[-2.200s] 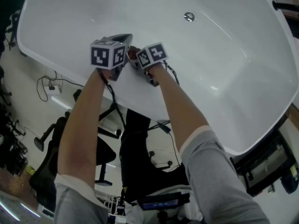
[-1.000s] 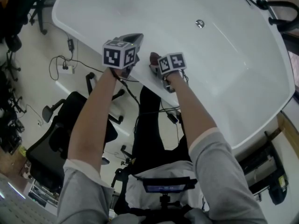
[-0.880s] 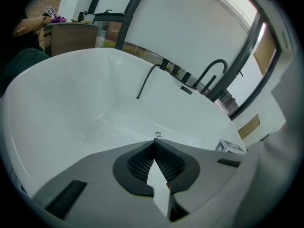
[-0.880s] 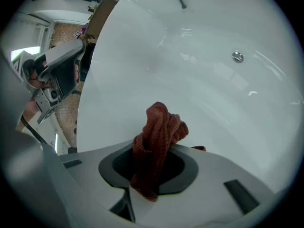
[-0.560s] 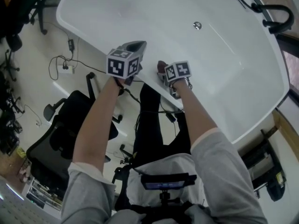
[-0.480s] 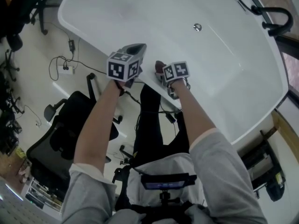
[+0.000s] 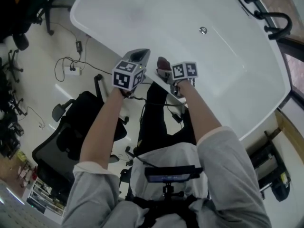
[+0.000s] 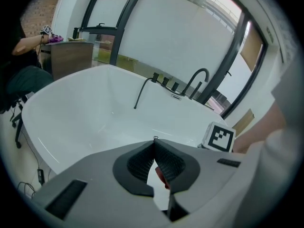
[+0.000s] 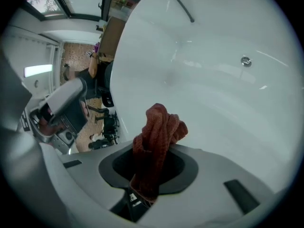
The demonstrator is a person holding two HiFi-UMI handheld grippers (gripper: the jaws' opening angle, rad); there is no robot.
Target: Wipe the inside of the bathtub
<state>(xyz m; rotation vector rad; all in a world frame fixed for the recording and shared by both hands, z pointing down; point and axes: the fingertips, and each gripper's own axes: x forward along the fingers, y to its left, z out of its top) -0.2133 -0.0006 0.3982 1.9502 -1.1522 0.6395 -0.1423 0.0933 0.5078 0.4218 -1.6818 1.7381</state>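
Note:
The white bathtub [image 7: 237,80] fills the top of the head view, its drain [image 7: 203,30] near the middle. Both grippers hover side by side at the tub's near rim. My right gripper [image 7: 165,69] is shut on a dark red cloth [image 7: 163,62]. In the right gripper view the cloth [image 9: 156,137] sticks up bunched from the right gripper [image 9: 153,152], over the tub's inner wall [image 9: 213,103] and short of the drain [image 9: 245,61]. My left gripper [image 7: 138,57] is shut with nothing in it; its tips [image 8: 154,140] meet above the tub's inside [image 8: 95,122].
A black faucet [image 8: 194,82] stands on the far rim, with a dark rail [image 7: 266,18] beyond it. A black office chair [image 7: 71,137] and cables [image 7: 71,70] lie on the floor to the left of the tub. The person's legs are below the near rim.
Both grippers have drawn back from the tub's inner wall to the near rim, staying close together. The red cloth stays clamped in the right gripper.

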